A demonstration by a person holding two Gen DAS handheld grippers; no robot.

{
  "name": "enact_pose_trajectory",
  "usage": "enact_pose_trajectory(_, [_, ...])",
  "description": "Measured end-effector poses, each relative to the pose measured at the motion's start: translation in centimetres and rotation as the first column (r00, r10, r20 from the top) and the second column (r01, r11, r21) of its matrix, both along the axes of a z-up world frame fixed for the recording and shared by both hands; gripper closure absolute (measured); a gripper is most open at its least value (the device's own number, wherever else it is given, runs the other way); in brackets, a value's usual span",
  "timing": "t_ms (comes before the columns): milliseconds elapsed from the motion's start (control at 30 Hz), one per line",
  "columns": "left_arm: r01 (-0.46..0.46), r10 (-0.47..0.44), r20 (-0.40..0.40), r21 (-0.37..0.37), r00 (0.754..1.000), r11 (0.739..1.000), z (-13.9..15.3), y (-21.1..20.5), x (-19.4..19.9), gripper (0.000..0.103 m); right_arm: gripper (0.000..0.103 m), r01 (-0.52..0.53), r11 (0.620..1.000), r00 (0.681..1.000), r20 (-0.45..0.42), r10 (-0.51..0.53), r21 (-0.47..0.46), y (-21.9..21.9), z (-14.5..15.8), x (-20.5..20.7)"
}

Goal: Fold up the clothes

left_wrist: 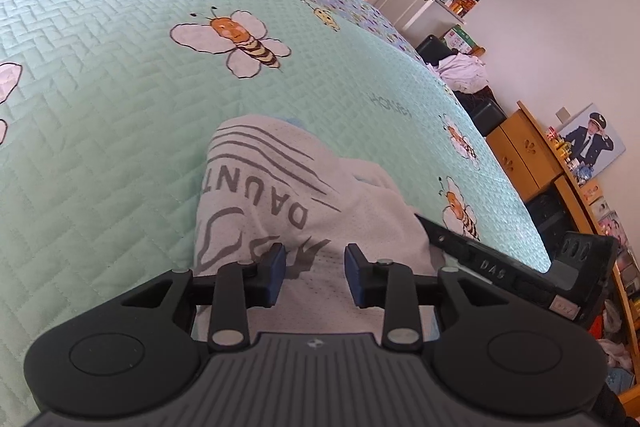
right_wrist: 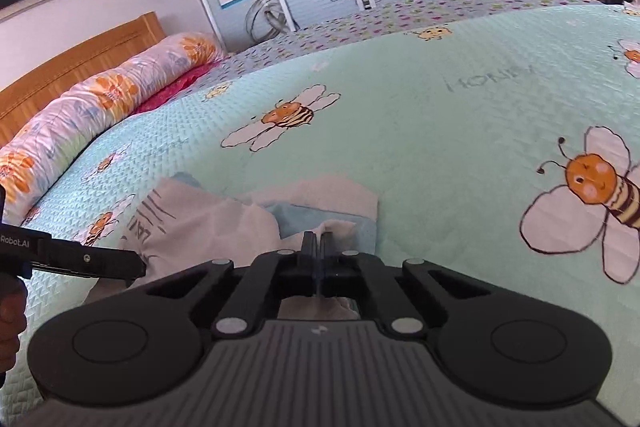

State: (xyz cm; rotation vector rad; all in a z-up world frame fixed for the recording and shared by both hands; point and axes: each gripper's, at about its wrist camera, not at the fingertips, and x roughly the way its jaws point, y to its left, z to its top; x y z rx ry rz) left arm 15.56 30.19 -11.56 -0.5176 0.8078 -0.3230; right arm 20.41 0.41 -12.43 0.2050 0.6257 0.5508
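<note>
Bed quilt [left_wrist: 120,75]: mint green, bee prints. White mesh T-shirt [left_wrist: 280,195]: grey "DAUNT" lettering, crumpled, light-blue inner layer, lying on quilt at 6 o'clock. Left claw [left_wrist: 315,269]: released, above shirt. Right claw [right_wrist: 318,247]: clenched on shirt's white edge.

Left tongs [left_wrist: 315,269] gape; right tongs [right_wrist: 317,243] pressed together.
</note>
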Motion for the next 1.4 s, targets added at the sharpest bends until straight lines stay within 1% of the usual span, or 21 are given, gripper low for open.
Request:
enact_pose_trajectory(67, [-0.013, 0.013, 0.002, -0.001, 1.000, 1.000, 0.1, 0.4, 0.1, 0.069, 0.103, 0.018, 1.000, 0.999, 0.035, -0.019, 0.006, -0.2, 1.0, 0.6])
enact_pose_trajectory(200, [-0.035, 0.036, 0.010, -0.010, 0.999, 0.999, 0.2, 1.2, 0.3, 0.069, 0.103, 0.061, 0.995, 0.986, 0.149, -0.073, 0.083, -1.2, 4.4, 2.0])
enact_pose_trajectory(233, [-0.038, 0.038, 0.001, -0.008, 0.999, 0.999, 0.0, 1.3, 0.5, 0.069, 0.103, 0.067, 0.994, 0.986, 0.147, -0.079, 0.084, -1.2, 4.5, 2.5])
enact_pose_trajectory(267, [-0.039, 0.039, -0.005, -0.005, 0.999, 0.999, -0.3, 1.3, 0.5, 0.069, 0.103, 0.073, 0.994, 0.988, 0.131, -0.082, 0.076, -1.1, 4.1, 3.2])
enact_pose_trajectory(300, [-0.043, 0.043, -0.008, -0.009, 0.999, 0.999, -0.6, 1.4, 0.5, 0.069, 0.103, 0.074, 0.996, 0.994, 0.078, -0.078, 0.048, -0.8, 2.8, 3.9])
enact_pose_trajectory(367, [-0.048, 0.048, -0.012, -0.020, 0.999, 0.999, -1.0, 1.4, 0.5, 0.069, 0.102, 0.067, 0.997, 0.996, -0.063, -0.068, -0.025, -0.1, -0.5, 5.3])
enact_pose_trajectory(400, [-0.049, 0.049, -0.012, -0.026, 0.999, 0.998, -1.1, 1.5, 0.4, 0.069, 0.102, 0.076, 0.997, 0.994, -0.078, -0.077, -0.009, -0.3, -1.6, 5.1])
enact_pose_trajectory(433, [-0.048, 0.048, -0.011, -0.028, 0.999, 0.998, -1.1, 1.6, 0.3, 0.069, 0.101, 0.092, 0.995, 0.993, -0.072, -0.090, 0.034, -0.8, -1.8, 4.5])
enact_pose_trajectory(467, [-0.046, 0.046, -0.010, -0.029, 0.999, 0.999, -1.0, 1.7, 0.2, 0.069, 0.092, 0.107, 0.991, 0.992, -0.068, -0.102, 0.077, -1.4, -1.5, 4.0])
enact_pose_trajectory(500, [-0.045, 0.045, -0.007, -0.030, 0.999, 0.999, -0.7, 1.7, 0.2, 0.069, 0.073, 0.124, 0.986, 0.991, -0.056, -0.118, 0.115, -1.9, -1.2, 3.5])
enact_pose_trajectory(533, [-0.044, 0.044, -0.002, -0.032, 0.999, 0.999, -0.5, 1.8, 0.1, 0.069, 0.067, 0.140, 0.979, 0.990, -0.040, -0.136, 0.150, -2.4, -0.8, 2.9])
enact_pose_trajectory(567, [-0.041, 0.042, 0.012, -0.034, 0.999, 0.999, 0.0, 1.8, 0.0, 0.069, 0.064, 0.149, 0.976, 0.989, -0.021, -0.147, 0.158, -2.7, -0.3, 2.4])
enact_pose_trajectory(633, [-0.031, 0.032, 0.041, -0.037, 0.999, 0.999, 0.8, 1.6, -0.2, 0.068, 0.064, 0.147, 0.976, 0.988, 0.014, -0.151, 0.158, -3.0, 1.1, 1.4])
enact_pose_trajectory(700, [-0.021, 0.024, 0.067, -0.038, 0.997, 0.999, 1.7, 1.5, -0.3, 0.063, 0.064, 0.121, 0.977, 0.991, 0.032, -0.128, 0.178, -3.4, 2.3, 0.2])
enact_pose_trajectory(800, [-0.026, 0.028, 0.055, -0.024, 0.998, 0.999, 1.7, 1.2, -0.5, 0.063, 0.063, 0.086, 0.979, 0.994, 0.045, -0.096, 0.184, -4.0, 3.6, -2.0])
enact_pose_trajectory(900, [-0.013, 0.014, 0.043, -0.022, 0.999, 1.000, 1.7, 0.8, -1.4, 0.063, 0.063, 0.088, 0.982, 0.996, 0.019, -0.092, 0.165, -4.9, 3.3, -5.4])
enact_pose_trajectory(1033, [0.023, -0.023, 0.027, -0.009, 0.999, 1.000, 1.7, -0.4, -3.7, 0.063, 0.063, 0.110, 0.982, 0.993, -0.048, -0.104, 0.155, -6.3, 2.0, -9.7])
enact_pose_trajectory(1267, [0.086, -0.086, -0.002, 0.044, 0.996, 0.995, 1.0, -2.6, -9.0, 0.063, 0.063, 0.087, 0.985, 0.995, -0.066, -0.077, 0.150, -5.7, 2.2, -15.3])
enact_pose_trajectory(1400, [0.090, -0.090, -0.010, 0.048, 0.996, 0.995, 1.1, -2.2, -11.2, 0.063, 0.063, 0.045, 0.978, 0.992, -0.127, -0.019, 0.205, -5.7, 2.0, -17.1])
